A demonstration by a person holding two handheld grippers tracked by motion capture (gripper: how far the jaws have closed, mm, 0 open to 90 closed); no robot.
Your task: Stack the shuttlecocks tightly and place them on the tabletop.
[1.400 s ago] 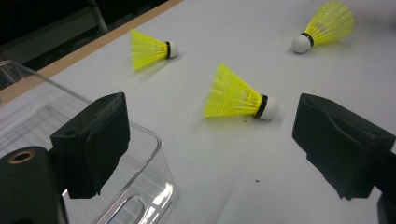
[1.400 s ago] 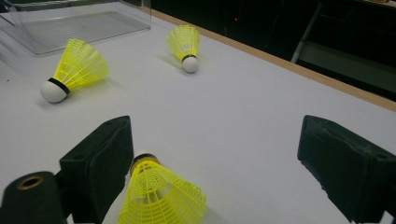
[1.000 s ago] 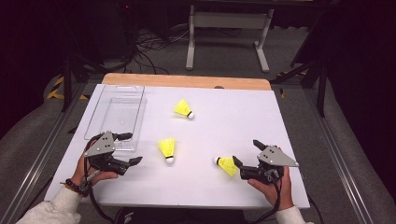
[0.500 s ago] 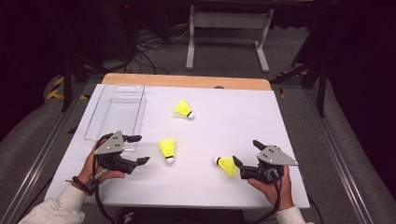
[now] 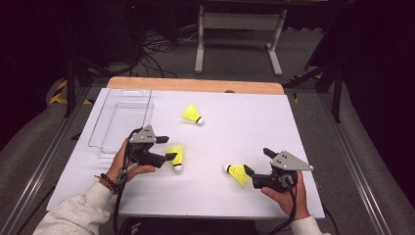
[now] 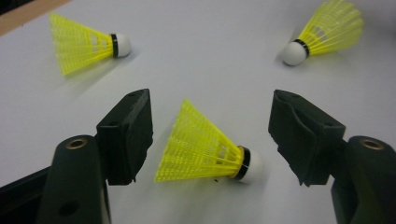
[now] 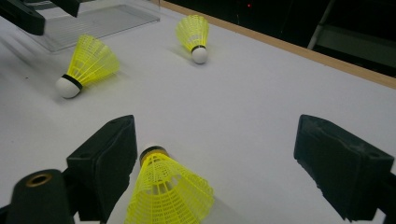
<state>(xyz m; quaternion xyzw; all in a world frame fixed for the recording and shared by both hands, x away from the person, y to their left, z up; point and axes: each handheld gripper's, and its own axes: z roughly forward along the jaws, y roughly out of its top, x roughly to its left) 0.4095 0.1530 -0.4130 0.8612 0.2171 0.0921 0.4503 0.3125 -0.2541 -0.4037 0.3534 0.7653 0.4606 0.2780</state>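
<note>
Meshed yellow plastic shuttlecock (image 6: 205, 147) on the matt white table (image 5: 235, 122).

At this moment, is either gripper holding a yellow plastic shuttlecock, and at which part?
Nothing is held. The left gripper has been closing around one yellow plastic shuttlecock, pads clear; the right gripper is open.

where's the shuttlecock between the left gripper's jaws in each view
High view: that shuttlecock lies left of centre, at the left gripper.
Left gripper view: bottom centre, between the jaws, untouched by either.
Right gripper view: upper left, cork toward the camera.
Shared landmark: the far shuttlecock, toward the table's back edge; upper left in the left gripper view, top centre in the right gripper view.
</note>
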